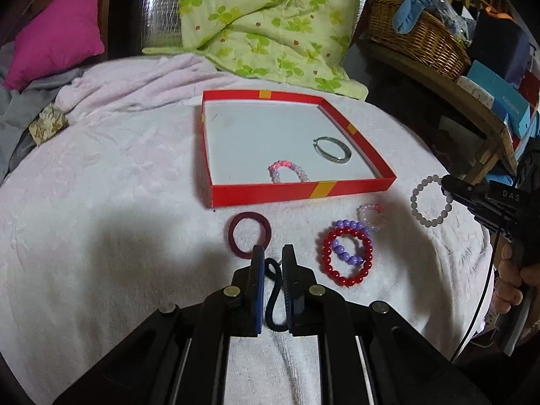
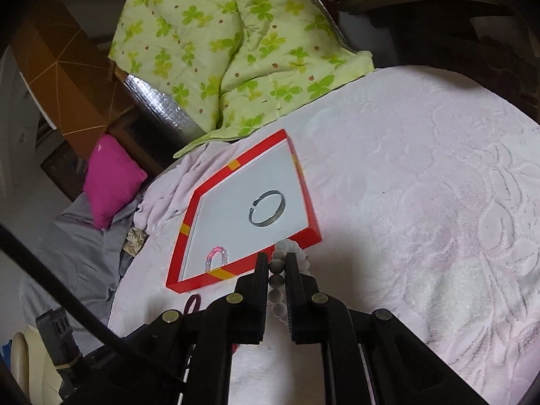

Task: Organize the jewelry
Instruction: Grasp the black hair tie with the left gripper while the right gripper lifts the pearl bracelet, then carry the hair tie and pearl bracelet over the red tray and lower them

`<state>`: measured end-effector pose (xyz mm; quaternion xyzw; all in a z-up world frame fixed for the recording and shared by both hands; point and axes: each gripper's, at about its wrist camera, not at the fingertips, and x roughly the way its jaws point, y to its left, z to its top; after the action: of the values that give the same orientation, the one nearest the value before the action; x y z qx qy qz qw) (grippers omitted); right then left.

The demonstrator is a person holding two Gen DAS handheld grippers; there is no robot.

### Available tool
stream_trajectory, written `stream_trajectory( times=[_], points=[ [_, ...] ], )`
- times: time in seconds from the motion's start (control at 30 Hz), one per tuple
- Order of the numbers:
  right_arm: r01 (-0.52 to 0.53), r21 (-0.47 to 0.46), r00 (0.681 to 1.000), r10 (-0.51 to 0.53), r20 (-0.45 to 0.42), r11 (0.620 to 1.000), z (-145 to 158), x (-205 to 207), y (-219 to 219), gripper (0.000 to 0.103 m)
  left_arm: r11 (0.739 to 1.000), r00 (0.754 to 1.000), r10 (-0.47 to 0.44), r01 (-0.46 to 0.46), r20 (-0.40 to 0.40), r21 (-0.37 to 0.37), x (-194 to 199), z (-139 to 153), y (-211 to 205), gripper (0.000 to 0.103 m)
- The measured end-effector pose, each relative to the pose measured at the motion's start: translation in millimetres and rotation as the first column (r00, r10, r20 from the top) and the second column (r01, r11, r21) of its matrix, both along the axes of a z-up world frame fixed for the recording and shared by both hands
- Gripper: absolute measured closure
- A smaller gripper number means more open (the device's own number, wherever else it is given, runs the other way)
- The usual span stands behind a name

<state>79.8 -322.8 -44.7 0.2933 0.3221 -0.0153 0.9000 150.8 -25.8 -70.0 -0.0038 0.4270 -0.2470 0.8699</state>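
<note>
left gripper (image 1: 273, 253): i see its fingers only a narrow gap apart, with a dark blue hair tie (image 1: 274, 298) looped between them; the pads seem to press it, though i cannot tell how firmly.
right gripper (image 2: 276, 263): i have its fingers closed to a slim gap on a white bead bracelet (image 2: 277, 280); in the left view that bracelet (image 1: 430, 200) hangs as a full ring off the fingertips, lifted clear of the blanket, right of the box.
dark red ring (image 1: 249, 234): lies flat on the blanket just ahead of my left fingertips, touching the left finger's tip in the picture.
red bead bracelet (image 1: 347, 257): lies to the right of my left gripper, with a purple bead bracelet (image 1: 349, 240) across it.
pink clear bracelet (image 1: 371, 216): sits just behind the purple one, touching it.
red box (image 1: 260, 194): open and shallow with a white floor, beyond the loose pieces; from the right view its near corner (image 2: 312, 234) is right in front of my fingertips.
pink bead bracelet (image 1: 288, 172): inside the box, against the near wall.
silver bangle (image 1: 332, 148): inside the box, toward its right side, apart from the pink one.
pale pink blanket (image 1: 118, 168): carries everything.
green flowered quilt (image 1: 266, 20): bunched behind the box.
magenta pillow (image 1: 55, 33): far left.
wicker basket (image 1: 418, 37): far right.
</note>
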Motion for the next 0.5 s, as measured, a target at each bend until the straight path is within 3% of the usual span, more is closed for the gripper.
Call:
stream_trajectory(
  times=[0.1,0.13,0.17,0.23,0.5],
  points=[
    [-0.004,-0.006,1.0,0.004,-0.007,1.0,-2,0,2,0.093,1.0,0.999,-0.001,0.002,-0.038,0.029,1,-8,-2,0.091],
    [-0.002,-0.008,1.0,0.001,-0.012,1.0,-4,1,2,0.093,0.999,0.999,0.001,0.001,-0.045,0.053,0,-12,-4,0.086],
    [0.0,-0.003,1.0,0.0,-0.017,1.0,-5,0,1,0.093,0.997,0.998,0.001,0.003,-0.055,0.071,-1,-16,-5,0.072],
    [0.002,0.007,1.0,-0.002,-0.024,1.0,-7,0,0,0.093,0.996,0.998,0.005,0.001,-0.064,0.084,-2,-21,-6,0.056],
    [-0.03,-0.008,0.999,0.029,-0.036,1.0,-11,3,11,0.093,0.995,0.995,-0.02,0.029,-0.101,0.097,-6,-34,-15,0.054]
  ],
)
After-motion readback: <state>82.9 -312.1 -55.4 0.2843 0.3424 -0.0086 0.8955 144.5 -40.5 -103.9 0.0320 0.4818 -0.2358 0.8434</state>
